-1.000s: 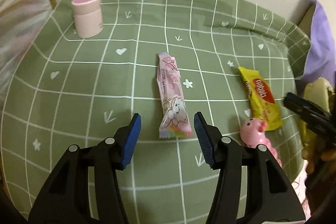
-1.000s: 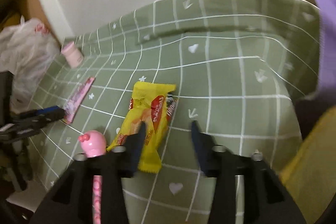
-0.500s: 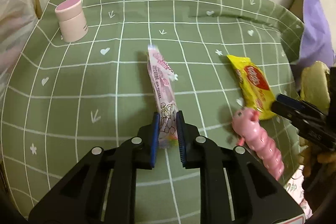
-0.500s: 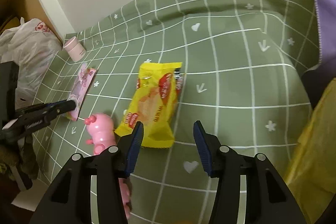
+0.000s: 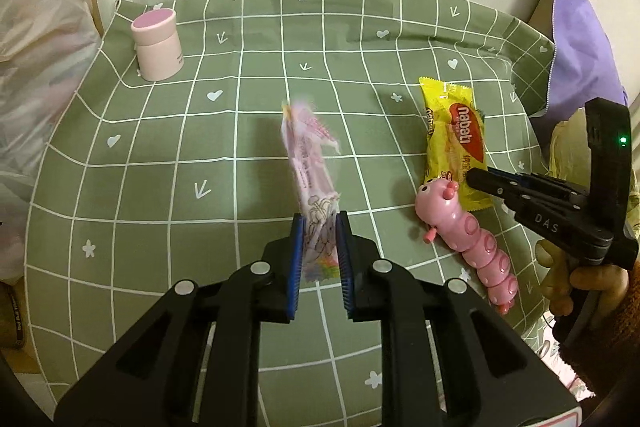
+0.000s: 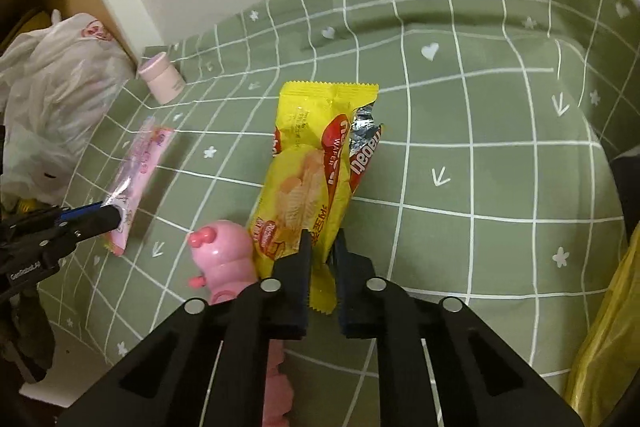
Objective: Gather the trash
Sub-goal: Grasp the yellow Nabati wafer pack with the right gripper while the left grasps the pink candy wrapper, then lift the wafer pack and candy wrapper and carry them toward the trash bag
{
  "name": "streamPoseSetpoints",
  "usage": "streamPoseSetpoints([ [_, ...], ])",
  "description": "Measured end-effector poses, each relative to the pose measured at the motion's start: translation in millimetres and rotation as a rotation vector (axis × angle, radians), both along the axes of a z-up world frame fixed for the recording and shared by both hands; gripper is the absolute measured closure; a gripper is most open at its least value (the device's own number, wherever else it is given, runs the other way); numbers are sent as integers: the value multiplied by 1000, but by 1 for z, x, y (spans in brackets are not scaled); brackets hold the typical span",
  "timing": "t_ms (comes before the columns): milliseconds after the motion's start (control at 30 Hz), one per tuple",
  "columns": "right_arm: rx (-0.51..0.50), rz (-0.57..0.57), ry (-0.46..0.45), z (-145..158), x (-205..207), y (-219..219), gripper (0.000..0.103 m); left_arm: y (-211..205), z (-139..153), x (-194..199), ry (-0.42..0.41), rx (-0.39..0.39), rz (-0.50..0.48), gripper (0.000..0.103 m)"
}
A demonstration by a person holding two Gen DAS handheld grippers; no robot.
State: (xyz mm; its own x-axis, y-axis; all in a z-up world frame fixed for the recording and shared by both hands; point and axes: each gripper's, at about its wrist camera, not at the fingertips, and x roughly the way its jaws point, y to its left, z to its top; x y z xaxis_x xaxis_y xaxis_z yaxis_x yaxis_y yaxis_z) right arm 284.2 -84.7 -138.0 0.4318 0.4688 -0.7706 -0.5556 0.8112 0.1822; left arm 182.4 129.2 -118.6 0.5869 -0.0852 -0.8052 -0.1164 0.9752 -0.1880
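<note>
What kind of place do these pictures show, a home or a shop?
Probably a home: a table with a green grid cloth stands against a plain wall, with a pink toy, a pink jar and a plastic bag about.

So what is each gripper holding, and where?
Left gripper pinches the pink wrapper near its lower end; right gripper pinches the yellow wafer packet near its bottom end.
</note>
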Motion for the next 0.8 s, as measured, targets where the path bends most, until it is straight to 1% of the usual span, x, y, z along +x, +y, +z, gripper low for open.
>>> streamPoseSetpoints([
  [167, 16, -21, -38, 19, -11, -13, 94, -6, 6, -6, -11, -1, -16, 87],
  [300, -8, -50, -68, 28, -19, -27, 94, -10, 9, -11, -13, -5, -35, 87],
  [367, -10, -67, -71, 31, -23, -34, 94, -8, 7, -13, -7, -14, -28, 88],
  [433, -6, -80, -62, 31, -26, -41, 94, -3, 4, -18, -8, -40, -14, 87],
  [467, -3, -83, -60, 30, -28, -44, 94, 1, 1, -23, -16, -69, -1, 87],
  [533, 4, -87, -54, 28, -33, -48, 94, 9, -3, -30, -28, -109, 35, 77],
  [567, 8, -86, -52, 27, -35, -49, 94, 11, -5, -31, -32, -109, 44, 69],
  [633, 13, -86, -50, 24, -38, -51, 94, 9, -10, -31, -26, -88, 44, 67],
  [733, 18, -99, -51, 22, -41, -52, 94, -2, -20, -23, 8, -22, 12, 66],
  [800, 21, -104, -53, 23, -45, -54, 94, -9, -26, -17, 24, 23, 24, 66],
])
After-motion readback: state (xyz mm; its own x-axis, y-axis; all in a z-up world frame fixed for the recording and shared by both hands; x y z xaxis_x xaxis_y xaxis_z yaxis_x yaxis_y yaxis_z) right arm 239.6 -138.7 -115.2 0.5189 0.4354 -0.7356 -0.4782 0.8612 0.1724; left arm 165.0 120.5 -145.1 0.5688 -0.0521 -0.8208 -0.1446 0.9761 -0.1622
